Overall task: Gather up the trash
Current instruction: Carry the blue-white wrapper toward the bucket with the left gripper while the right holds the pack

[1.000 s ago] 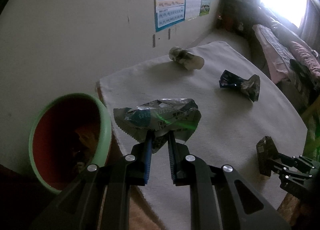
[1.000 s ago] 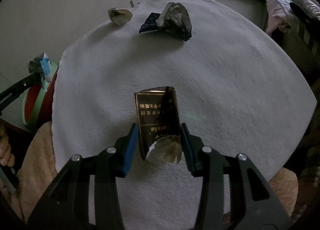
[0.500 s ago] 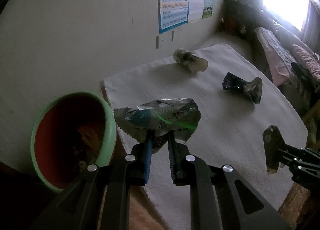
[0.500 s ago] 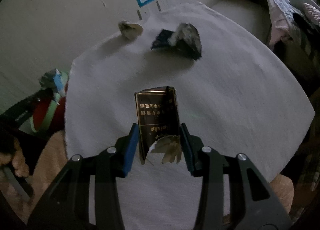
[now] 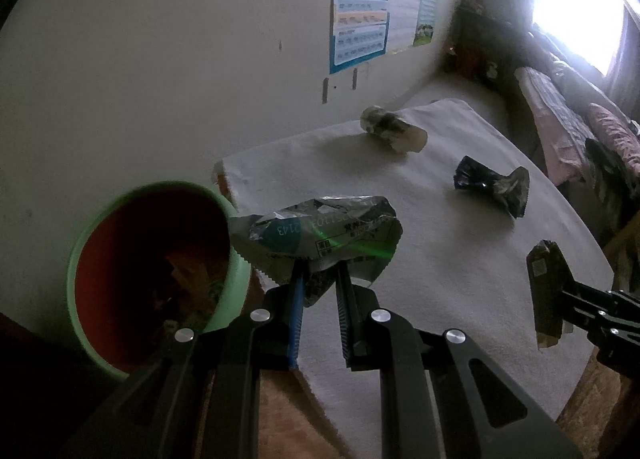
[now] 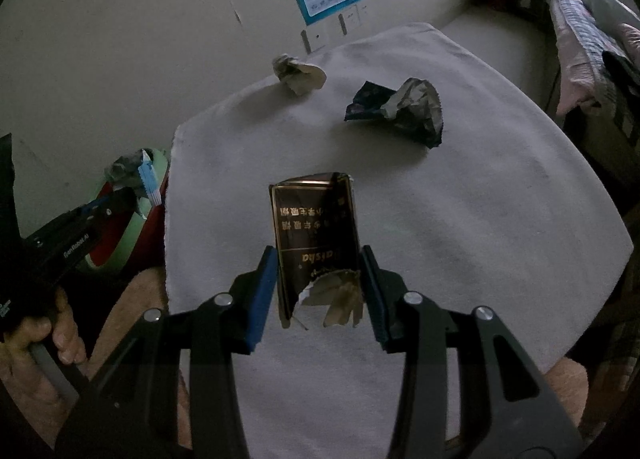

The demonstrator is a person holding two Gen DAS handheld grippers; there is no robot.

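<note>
The crumpled silver wrapper [image 5: 320, 235] is pinched by its lower edge in the left hand-held gripper [image 5: 318, 295], jaws nearly together, right beside the green-rimmed bin [image 5: 236, 259], apparently so it can drop in. The right hand-held gripper [image 6: 320, 279] clamps the torn dark packet [image 6: 316, 235] by its sides, clear above the white-clothed worktop [image 6: 500, 219]. A pale crumpled wad [image 6: 298, 73] and a dark blue wrapper [image 6: 400, 109] lie uncollected near the far edge.

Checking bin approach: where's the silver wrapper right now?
Silver wrapper is pinched in the left gripper, held off the white cloth beside the green bin; in the right wrist view it shows at far left.
</note>
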